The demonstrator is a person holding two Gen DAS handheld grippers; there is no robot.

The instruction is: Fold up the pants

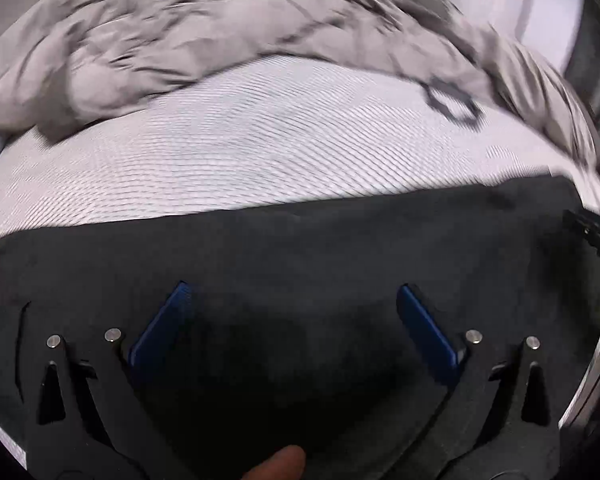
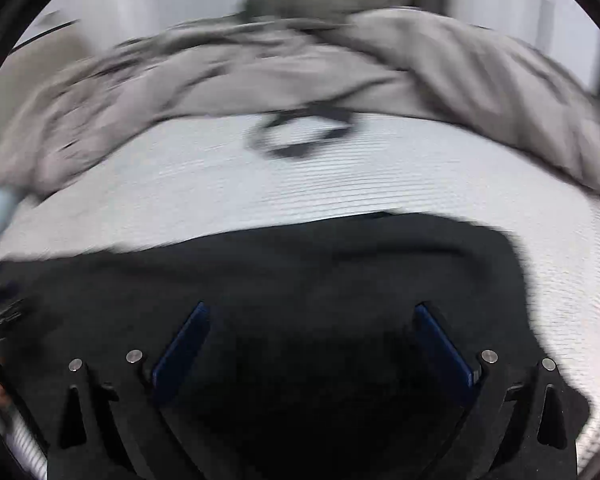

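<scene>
Both tongs, left and right, spread wide over black pants.

Black pants flat on mattress

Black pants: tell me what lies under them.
The black pants lie on a white textured sheet, bare beyond their far edge up to the grey blanket. Whatever is directly beneath the fabric is covered.

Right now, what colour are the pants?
Black pants, clearest in the left wrist view.
</scene>
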